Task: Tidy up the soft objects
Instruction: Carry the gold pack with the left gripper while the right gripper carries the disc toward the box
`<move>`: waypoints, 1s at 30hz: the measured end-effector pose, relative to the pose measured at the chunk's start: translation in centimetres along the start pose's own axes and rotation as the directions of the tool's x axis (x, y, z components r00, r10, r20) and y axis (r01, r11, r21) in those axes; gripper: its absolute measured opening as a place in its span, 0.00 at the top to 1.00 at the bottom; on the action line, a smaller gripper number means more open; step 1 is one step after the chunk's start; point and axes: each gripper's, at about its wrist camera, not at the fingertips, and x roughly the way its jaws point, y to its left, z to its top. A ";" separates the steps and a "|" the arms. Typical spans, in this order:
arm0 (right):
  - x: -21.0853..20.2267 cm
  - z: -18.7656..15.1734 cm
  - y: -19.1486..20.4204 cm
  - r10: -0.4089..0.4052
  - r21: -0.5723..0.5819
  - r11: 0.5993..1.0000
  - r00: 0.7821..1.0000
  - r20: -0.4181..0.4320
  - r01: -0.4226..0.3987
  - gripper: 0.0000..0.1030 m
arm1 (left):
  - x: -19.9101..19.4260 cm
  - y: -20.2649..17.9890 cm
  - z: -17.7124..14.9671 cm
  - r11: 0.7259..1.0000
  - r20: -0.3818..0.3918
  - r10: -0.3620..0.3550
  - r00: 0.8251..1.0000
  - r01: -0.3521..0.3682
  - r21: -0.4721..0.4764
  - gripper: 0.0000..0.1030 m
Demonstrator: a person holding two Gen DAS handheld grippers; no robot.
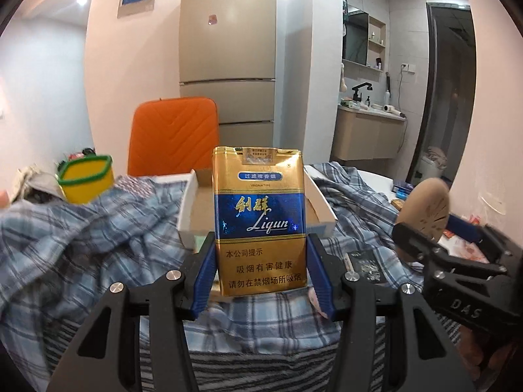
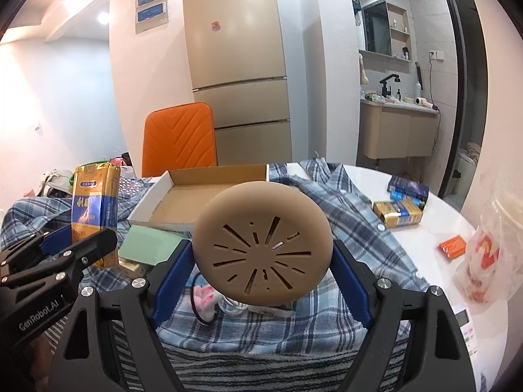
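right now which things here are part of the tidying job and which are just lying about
In the job:
- gold and blue cigarette pack, held in the left gripper
- tan round disc, held in the right gripper
- open cardboard box
- plaid shirt

Lying about:
- orange chair
- fridge
- plastic bag
- yellow tub

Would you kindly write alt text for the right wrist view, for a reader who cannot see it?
The right gripper holds a tan round slotted disc above a blue plaid shirt. Behind it lies an open cardboard box; at left, the left gripper holds a gold and blue cigarette pack.
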 end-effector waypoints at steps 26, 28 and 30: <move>-2.7 13.8 3.6 -0.035 -0.027 0.999 0.953 0.300 0.045 0.18 | 0.4 2.1 12.3 1.000 0.200 -0.008 0.980 0.008 0.000 0.50; -2.2 14.8 3.4 -0.017 -0.008 1.000 0.956 0.292 0.020 0.18 | 0.5 2.2 13.1 1.000 0.215 -0.001 0.977 0.001 0.001 0.50; -1.7 15.6 3.5 -0.018 -0.007 1.000 0.955 0.296 0.021 0.18 | 1.2 2.5 13.8 1.000 0.193 -0.009 0.981 0.011 -0.010 0.50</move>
